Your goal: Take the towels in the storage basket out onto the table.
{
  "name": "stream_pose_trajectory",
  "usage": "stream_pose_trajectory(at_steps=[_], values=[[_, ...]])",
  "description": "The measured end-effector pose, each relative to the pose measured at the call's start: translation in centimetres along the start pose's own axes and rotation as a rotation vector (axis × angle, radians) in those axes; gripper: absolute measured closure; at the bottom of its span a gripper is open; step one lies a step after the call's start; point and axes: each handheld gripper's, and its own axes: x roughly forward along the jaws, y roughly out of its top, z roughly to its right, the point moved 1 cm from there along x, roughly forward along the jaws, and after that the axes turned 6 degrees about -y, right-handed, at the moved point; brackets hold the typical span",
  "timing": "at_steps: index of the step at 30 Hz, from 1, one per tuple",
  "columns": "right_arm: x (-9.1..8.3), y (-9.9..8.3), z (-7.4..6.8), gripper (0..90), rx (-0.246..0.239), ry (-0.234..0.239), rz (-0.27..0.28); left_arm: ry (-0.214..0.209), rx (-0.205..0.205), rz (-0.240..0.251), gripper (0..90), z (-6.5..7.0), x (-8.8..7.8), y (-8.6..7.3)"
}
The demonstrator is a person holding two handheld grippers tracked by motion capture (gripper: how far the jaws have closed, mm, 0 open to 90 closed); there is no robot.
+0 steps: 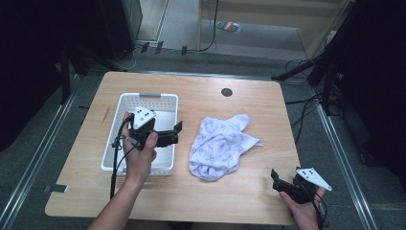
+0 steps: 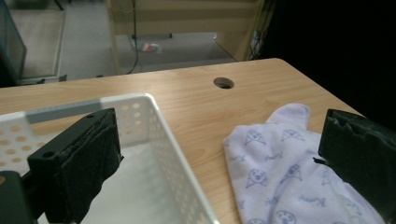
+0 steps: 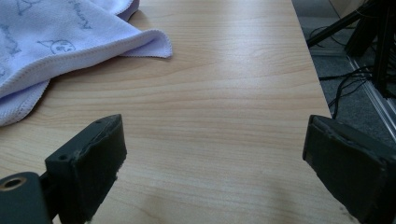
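No readable words, brand names, labels or numbers appear anywhere in these views. The pale cloth (image 1: 219, 146) lying at the centre of the frame on the counter (image 1: 258, 105) carries a repeated blue print of small cartoon-like faces with tiny lettering beside them, but the lettering is too small and blurred to read. The white basket (image 1: 125, 103) at centre left bears no visible marking.

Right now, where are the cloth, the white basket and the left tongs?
Cloth (image 1: 218, 146): high view, middle of the crumpled fabric.
White basket (image 1: 148, 97): high view, far rim.
Left tongs (image 1: 177, 132): high view, midway between the fingertips.
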Motion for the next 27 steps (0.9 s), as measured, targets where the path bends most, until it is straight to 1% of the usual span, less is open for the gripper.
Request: stream_pose_trajectory(at_steps=[5, 11, 13, 14, 16, 19, 24, 27], values=[[0.0, 0.0, 0.0, 5.8, 0.000, -0.002, 0.000, 0.030, -0.007, 0.018, 0.0, -1.9, -1.5, -0.1], [0.0, 0.0, 0.0, 5.8, -0.001, -0.002, -0.001, 0.078, -0.016, 0.040, 0.0, -4.2, -3.5, -0.5], [0.0, 0.0, 0.0, 5.8, -0.002, -0.002, -0.001, 0.102, -0.023, 0.045, 0.0, -5.3, -4.5, -0.8], [0.0, 0.0, 0.0, 5.8, -0.002, -0.002, -0.001, 0.102, -0.023, 0.045, 0.0, -5.3, -4.5, -0.8], [0.0, 0.0, 0.0, 5.8, -0.002, -0.002, -0.001, 0.118, -0.025, 0.046, 0.0, -6.2, -5.2, -1.1], [0.0, 0.0, 0.0, 5.8, -0.003, -0.004, -0.002, 0.136, -0.041, 0.049, 0.0, -7.4, -6.2, -1.4], [0.0, 0.0, 0.0, 5.8, -0.002, -0.005, -0.003, 0.173, -0.053, 0.052, 0.0, -9.2, -7.7, -2.1], [0.0, 0.0, 0.0, 5.8, -0.002, -0.005, -0.003, 0.194, -0.067, 0.065, 0.0, -10.4, -8.9, -2.6]])
